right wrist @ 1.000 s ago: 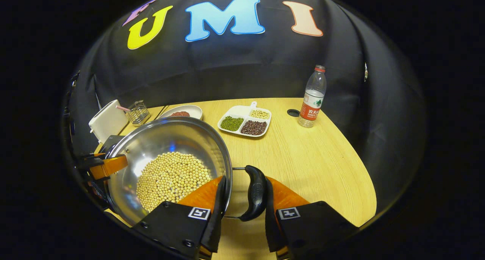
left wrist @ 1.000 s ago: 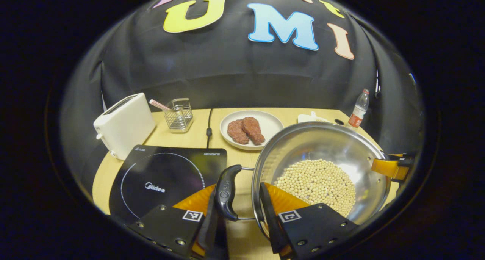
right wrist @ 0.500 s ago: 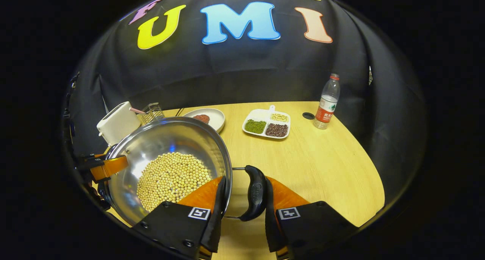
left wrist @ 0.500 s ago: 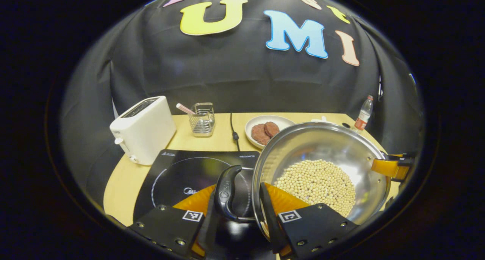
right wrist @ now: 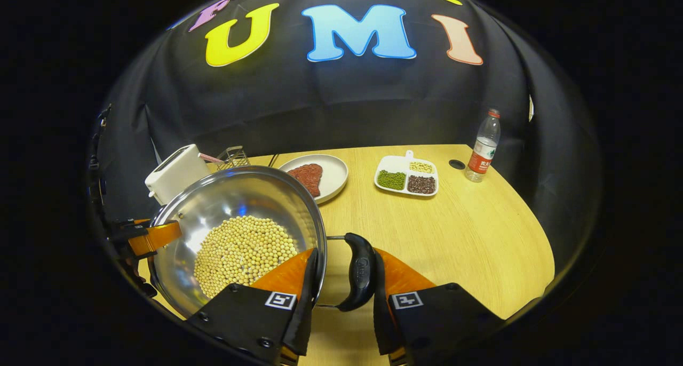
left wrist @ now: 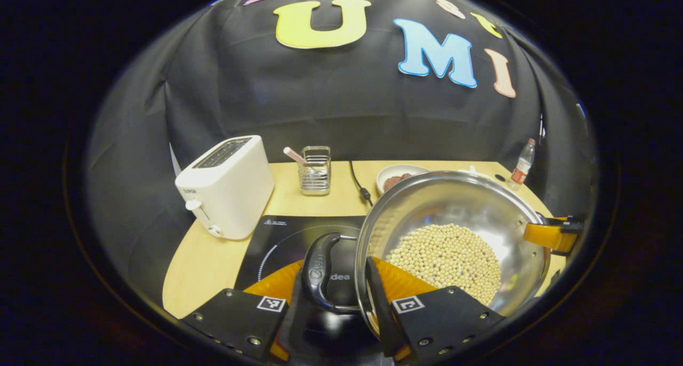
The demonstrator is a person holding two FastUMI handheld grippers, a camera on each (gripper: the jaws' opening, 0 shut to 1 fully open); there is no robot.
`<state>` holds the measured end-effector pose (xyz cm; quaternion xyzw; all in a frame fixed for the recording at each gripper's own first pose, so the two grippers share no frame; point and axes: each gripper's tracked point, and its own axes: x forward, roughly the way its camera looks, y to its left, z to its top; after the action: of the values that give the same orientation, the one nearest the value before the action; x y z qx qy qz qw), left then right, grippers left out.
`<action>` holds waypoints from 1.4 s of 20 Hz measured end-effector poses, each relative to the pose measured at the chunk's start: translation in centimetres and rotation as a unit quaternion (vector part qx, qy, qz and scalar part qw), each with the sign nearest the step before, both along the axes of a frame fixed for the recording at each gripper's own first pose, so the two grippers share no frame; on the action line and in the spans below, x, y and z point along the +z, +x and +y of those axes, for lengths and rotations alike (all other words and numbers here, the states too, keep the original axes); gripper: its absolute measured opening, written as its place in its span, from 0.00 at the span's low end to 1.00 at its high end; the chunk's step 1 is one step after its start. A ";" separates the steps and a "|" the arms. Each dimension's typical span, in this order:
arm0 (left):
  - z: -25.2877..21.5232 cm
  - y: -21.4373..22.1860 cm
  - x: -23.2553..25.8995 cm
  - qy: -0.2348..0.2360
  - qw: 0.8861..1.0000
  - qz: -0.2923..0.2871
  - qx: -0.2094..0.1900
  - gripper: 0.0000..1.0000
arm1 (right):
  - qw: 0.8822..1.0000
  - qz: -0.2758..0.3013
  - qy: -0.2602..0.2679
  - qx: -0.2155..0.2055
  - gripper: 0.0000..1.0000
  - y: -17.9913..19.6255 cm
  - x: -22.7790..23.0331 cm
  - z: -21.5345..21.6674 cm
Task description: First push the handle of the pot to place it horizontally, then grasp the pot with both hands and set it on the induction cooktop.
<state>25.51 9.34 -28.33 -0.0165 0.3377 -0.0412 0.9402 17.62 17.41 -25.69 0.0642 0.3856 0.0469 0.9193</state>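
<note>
My left tongs (left wrist: 341, 294) clamp the pot's (left wrist: 453, 206) black side handle (left wrist: 319, 272) against its rim; my right tongs (right wrist: 341, 286) clamp the opposite handle (right wrist: 360, 272) likewise. The steel pot, holding soybeans (left wrist: 445, 259), hangs over the induction cooktop (left wrist: 288, 235). On the wooden surface (right wrist: 453, 227): toaster (left wrist: 227, 187) at 10 o'clock, water bottle (right wrist: 483, 144) at 2.

One pot (left wrist: 453, 211), many beans (left wrist: 445, 256) inside; two pot handles (left wrist: 319, 272). One cooktop (left wrist: 299, 232). One toaster (left wrist: 227, 187). One wire rack (left wrist: 315, 170) with one straw (left wrist: 293, 154). One plate (right wrist: 328, 174) of meat (right wrist: 308, 174). One tray (right wrist: 408, 175), three compartments. One bottle (right wrist: 483, 147). One table (right wrist: 453, 232). Two grippers (left wrist: 341, 323) (right wrist: 339, 318).
</note>
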 end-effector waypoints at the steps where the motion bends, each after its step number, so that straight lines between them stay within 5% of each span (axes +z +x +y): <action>1: 0.6 0.0 0.0 -0.001 1.000 0.001 0.001 0.54 | 1.000 0.000 0.000 0.002 0.51 0.1 0.0 0.7; 3: 2.2 0.2 -0.2 -0.001 1.000 0.001 0.005 0.60 | 1.000 -0.004 0.002 0.004 0.51 0.6 0.1 2.3; 16: 11.1 2.5 -2.3 0.000 1.000 0.003 0.020 0.57 | 1.000 -0.007 0.007 0.017 0.51 2.2 -0.3 10.1; 28: 14.0 3.5 -5.1 -0.015 0.999 0.021 0.024 0.54 | 1.000 -0.002 0.002 0.028 0.47 2.7 -1.0 13.7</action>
<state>29.05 23.35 -33.41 -0.0398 0.3558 -0.0230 0.9334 20.37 31.08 -26.68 0.0550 0.3857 0.0739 0.9180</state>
